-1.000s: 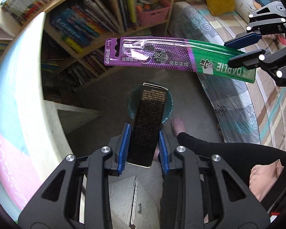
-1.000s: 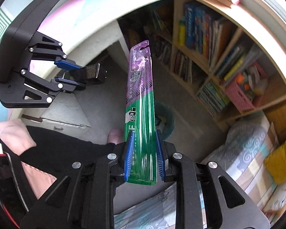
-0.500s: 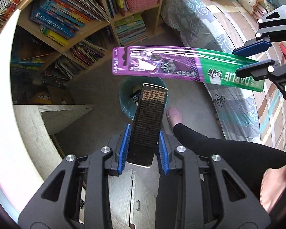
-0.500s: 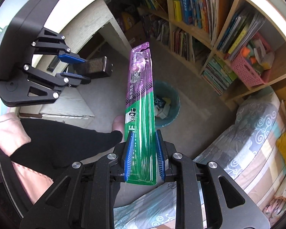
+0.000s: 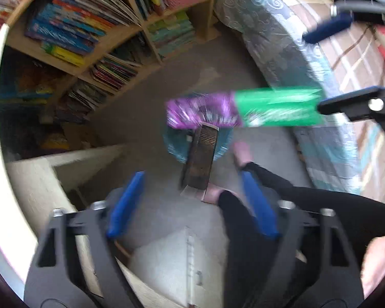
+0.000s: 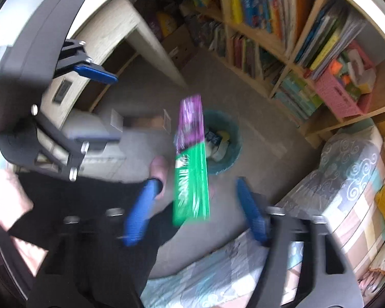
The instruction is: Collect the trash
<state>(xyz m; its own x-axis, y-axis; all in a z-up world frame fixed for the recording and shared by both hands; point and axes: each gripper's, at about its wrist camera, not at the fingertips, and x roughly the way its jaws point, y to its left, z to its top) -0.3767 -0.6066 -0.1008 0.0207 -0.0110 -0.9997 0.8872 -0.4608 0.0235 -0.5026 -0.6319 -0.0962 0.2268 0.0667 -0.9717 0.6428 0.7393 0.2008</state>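
Above the teal trash bin (image 5: 222, 142) on the floor, both claws are opening. The left claw (image 5: 191, 202) is spread, and the dark box (image 5: 200, 161) is free between its blue pads, touching neither. The right claw (image 6: 195, 210) is spread too, and the purple-green toothbrush pack (image 6: 191, 161) is loose between its pads, over the bin.

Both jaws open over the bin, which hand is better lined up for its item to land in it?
Left, likely. The left gripper is opening, and its dark box hangs free, overlapping the teal bin. The right gripper is opening too, but its toothbrush pack sits beside the bin's edge.
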